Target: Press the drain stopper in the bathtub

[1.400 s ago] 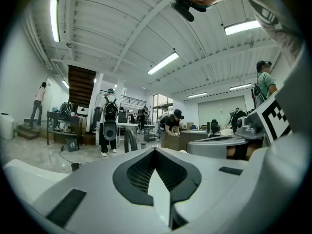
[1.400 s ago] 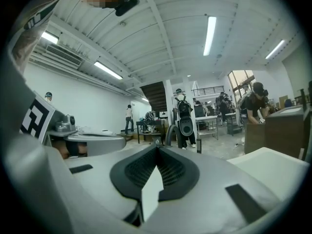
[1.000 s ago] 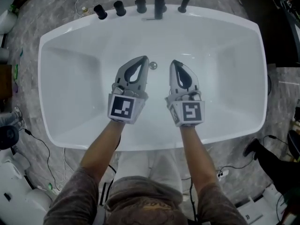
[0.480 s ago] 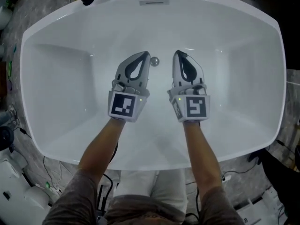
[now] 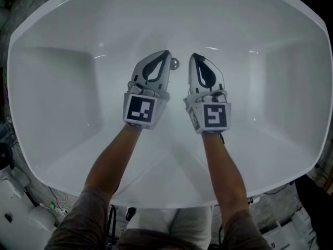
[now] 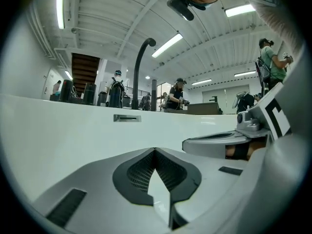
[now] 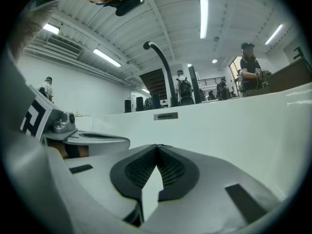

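A small round chrome drain stopper (image 5: 175, 63) sits on the floor of the white bathtub (image 5: 57, 87). My left gripper (image 5: 166, 53) is shut and empty, its tip just left of the stopper, partly covering it. A little to the stopper's right, my right gripper (image 5: 193, 56) is shut too, with nothing in it. In the left gripper view the shut left gripper (image 6: 155, 150) points at the tub's far wall, and the right gripper's body (image 6: 229, 140) shows on the right. The right gripper view shows the right gripper (image 7: 157, 146) with its tips meeting. The stopper is hidden in both gripper views.
An overflow slot (image 6: 127, 118) sits in the tub's far wall, with a tall black spout (image 6: 140, 67) above it. Both show in the right gripper view as well: slot (image 7: 165, 116), spout (image 7: 163, 67). Cables and grey floor (image 5: 15, 191) surround the tub. Several people stand far behind.
The head camera has moved lower into the tub, so the taps have left the top edge. Both grippers have edged forward towards the stopper, staying shut.
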`<action>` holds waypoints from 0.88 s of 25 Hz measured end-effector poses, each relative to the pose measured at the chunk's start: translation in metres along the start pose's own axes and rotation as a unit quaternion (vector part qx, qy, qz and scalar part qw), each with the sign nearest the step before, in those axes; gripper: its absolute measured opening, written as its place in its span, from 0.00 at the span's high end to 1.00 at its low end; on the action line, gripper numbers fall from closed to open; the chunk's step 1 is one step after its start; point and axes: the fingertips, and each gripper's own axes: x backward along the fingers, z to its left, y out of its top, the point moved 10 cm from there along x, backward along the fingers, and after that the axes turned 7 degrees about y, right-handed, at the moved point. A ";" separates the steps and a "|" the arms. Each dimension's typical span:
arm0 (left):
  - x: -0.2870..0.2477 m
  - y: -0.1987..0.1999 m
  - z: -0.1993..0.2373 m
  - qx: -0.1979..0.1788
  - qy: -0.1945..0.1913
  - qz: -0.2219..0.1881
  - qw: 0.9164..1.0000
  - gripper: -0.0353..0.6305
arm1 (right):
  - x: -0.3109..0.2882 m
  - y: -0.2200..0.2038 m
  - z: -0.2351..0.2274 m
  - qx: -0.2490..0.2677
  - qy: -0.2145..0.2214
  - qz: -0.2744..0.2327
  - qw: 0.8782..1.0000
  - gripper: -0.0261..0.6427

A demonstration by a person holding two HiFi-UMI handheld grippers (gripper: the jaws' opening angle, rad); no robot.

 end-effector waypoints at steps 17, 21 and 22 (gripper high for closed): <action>-0.053 -0.103 -0.007 0.008 -0.032 0.101 0.994 0.94 | -0.006 -0.076 -0.019 -0.027 -0.011 0.022 0.999 0.96; -0.073 -0.143 -0.008 0.025 -0.029 0.163 0.986 0.94 | -0.005 -0.086 -0.023 -0.031 -0.012 0.024 0.999 0.96; -0.079 -0.153 -0.008 0.033 -0.025 0.180 0.983 0.94 | -0.005 -0.088 -0.025 -0.033 -0.012 0.024 0.999 0.96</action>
